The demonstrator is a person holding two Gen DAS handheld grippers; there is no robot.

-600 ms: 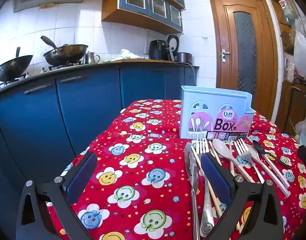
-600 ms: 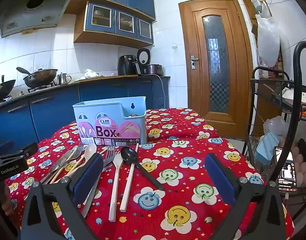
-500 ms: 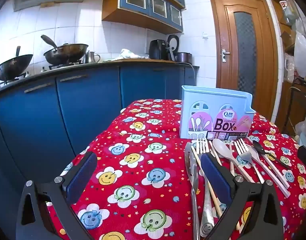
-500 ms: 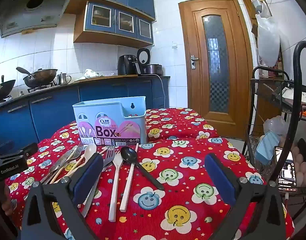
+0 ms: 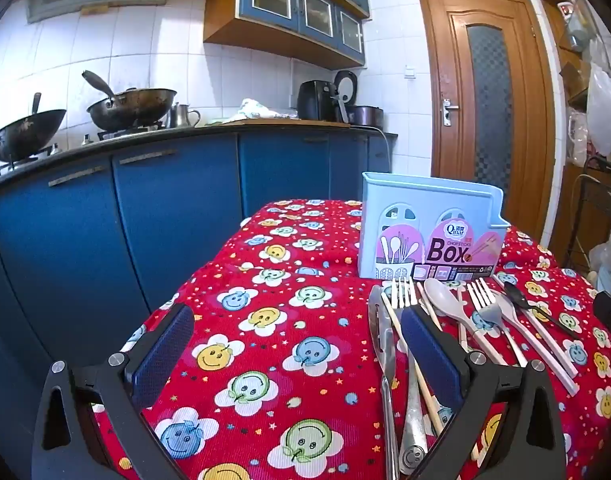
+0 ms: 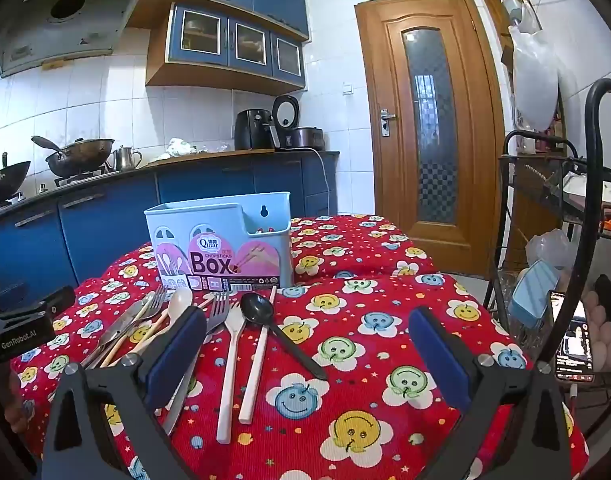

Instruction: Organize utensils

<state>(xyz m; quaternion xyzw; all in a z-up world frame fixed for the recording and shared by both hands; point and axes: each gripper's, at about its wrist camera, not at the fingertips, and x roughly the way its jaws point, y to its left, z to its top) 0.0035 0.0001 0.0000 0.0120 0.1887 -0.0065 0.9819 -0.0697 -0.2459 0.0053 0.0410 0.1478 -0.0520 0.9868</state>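
Note:
A light blue utensil box stands upright on the red smiley tablecloth. In front of it lie several loose utensils: forks, a pale spoon, a metal knife, chopsticks, a black spoon and a white fork. My left gripper is open and empty, low over the cloth left of the utensils. My right gripper is open and empty, hovering over the cloth right of the pile.
Blue kitchen cabinets with woks run behind the table on the left. A wooden door is at the back. A black metal rack with a phone stands right of the table.

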